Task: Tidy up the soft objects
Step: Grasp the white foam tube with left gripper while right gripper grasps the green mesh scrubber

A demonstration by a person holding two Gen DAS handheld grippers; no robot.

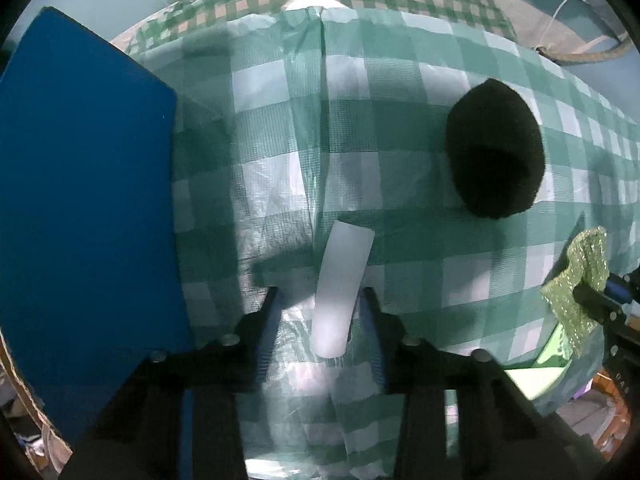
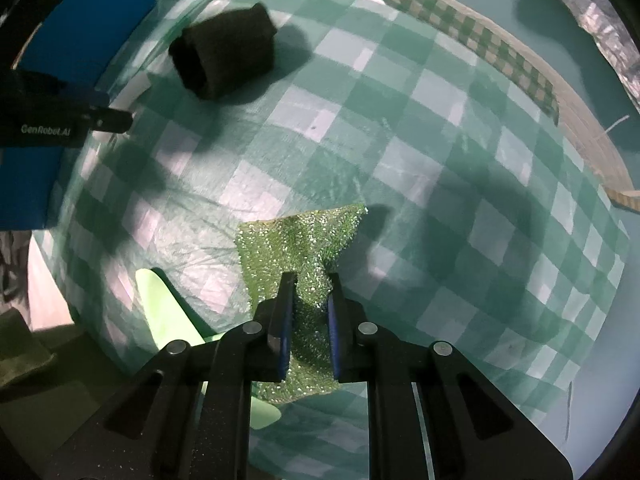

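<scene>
My right gripper is shut on a green glittery scrub pad and holds it above the checked cloth; the pad also shows in the left wrist view. My left gripper is open, its fingers on either side of a white foam strip that lies on the cloth. A dark sponge sits on the cloth to the right of the strip; it also shows in the right wrist view, far left.
A green-and-white checked plastic cloth covers the table. A blue board lies at the left. A light green sheet lies at the table's near edge. The left gripper shows in the right wrist view.
</scene>
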